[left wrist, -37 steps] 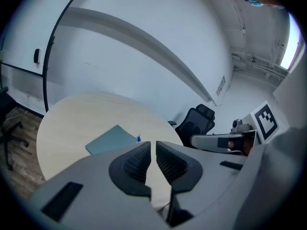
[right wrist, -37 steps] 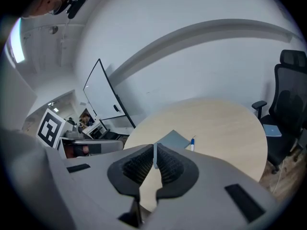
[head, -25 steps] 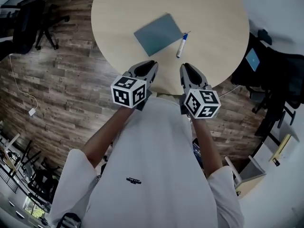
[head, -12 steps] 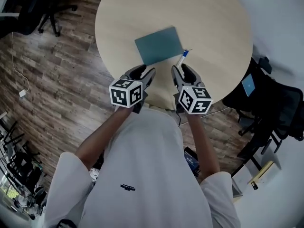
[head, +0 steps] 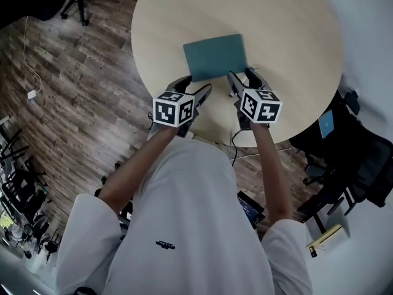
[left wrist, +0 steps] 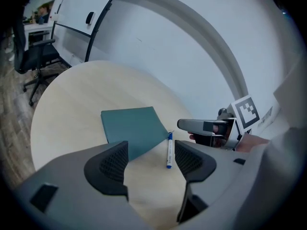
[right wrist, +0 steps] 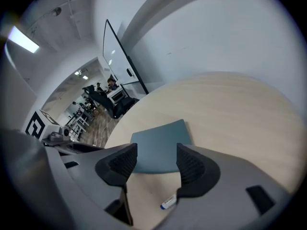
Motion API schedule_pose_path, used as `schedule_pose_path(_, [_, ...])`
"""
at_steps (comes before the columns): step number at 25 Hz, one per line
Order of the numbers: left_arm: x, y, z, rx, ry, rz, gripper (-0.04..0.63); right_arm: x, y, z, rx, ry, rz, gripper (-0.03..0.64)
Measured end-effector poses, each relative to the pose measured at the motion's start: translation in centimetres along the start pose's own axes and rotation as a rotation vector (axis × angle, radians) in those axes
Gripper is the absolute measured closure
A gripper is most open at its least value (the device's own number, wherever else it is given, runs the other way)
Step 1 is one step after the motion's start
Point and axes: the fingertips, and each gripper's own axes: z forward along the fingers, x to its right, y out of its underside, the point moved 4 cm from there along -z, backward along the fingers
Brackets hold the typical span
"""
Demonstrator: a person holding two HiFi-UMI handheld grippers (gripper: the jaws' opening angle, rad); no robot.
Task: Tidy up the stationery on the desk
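A round counter [head: 288,35] with a pale wood-grain top carries two things, both on the side nearest the person. A teal notebook [head: 215,56] lies flat and closed on it. A white pen [left wrist: 169,150] with a blue end lies flat just beside the notebook's near right corner.

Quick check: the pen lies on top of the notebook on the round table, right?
No. The pen lies on the round table beside the notebook, not on top of it; the left gripper view shows this.
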Motion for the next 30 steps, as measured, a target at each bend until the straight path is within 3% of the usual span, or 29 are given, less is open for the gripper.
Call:
schedule_pose_path(4, [-2.1,0.4,1.9,-0.014,-0.056,-0.042,0.285,3.0,0.8,3.0,-0.084,0.019,-0.040,0.364])
schedule_pose_path(14, [-5.4,1.1,5.2,-0.033,-0.162,-0.050,0.284,6.1,0.8,6.8,-0.164,0.044,-0.080,0.362])
schedule_pose_path(26, [-5.7,2.7,8.0,-0.113,-0.186,-0.035,0.284,6.9,1.5,9.1,-0.276,0.059,-0.117,0.362])
schedule_pose_path(30, [-5.6,2.7,7.8,-0.117,-0.182,-0.009,0.284,6.4,1.5,9.6,-0.285,0.024,-0.128,0.362])
